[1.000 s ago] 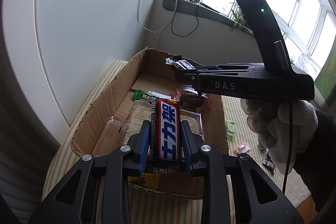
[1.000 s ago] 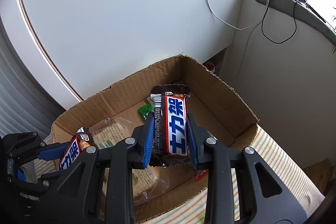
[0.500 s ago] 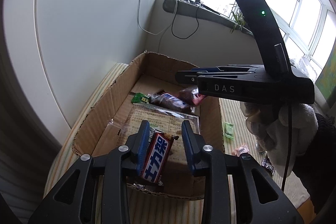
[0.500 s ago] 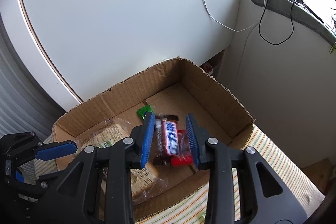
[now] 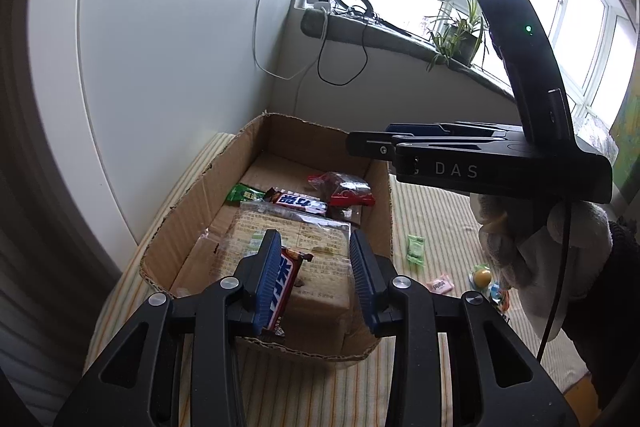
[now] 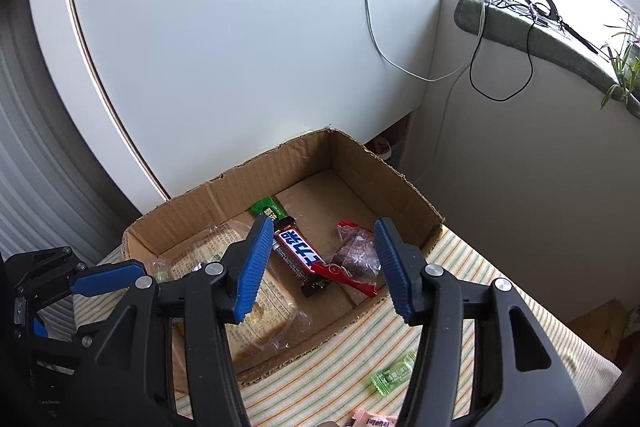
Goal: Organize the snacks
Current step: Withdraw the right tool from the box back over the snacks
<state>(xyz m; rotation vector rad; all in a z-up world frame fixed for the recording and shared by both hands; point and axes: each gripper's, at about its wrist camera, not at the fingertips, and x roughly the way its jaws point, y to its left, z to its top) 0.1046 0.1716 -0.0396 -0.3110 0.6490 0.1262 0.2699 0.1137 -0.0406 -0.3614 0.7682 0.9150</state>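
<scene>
Glossy snack bars [image 6: 299, 249] in corrugated cardboard box [image 6: 384, 171], left tool [image 5: 313, 277] apart, right tool [image 6: 320, 263] jaws opening, empty.

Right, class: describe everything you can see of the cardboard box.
The cardboard box is brown corrugated card, open-topped, its flaps gone and its rim ragged. It sits upright on a striped cloth close beside a white wall. Inside lie a clear bag of bread, two chocolate bars, a green sweet packet and a red-edged clear packet. Neither gripper touches the box.
</scene>
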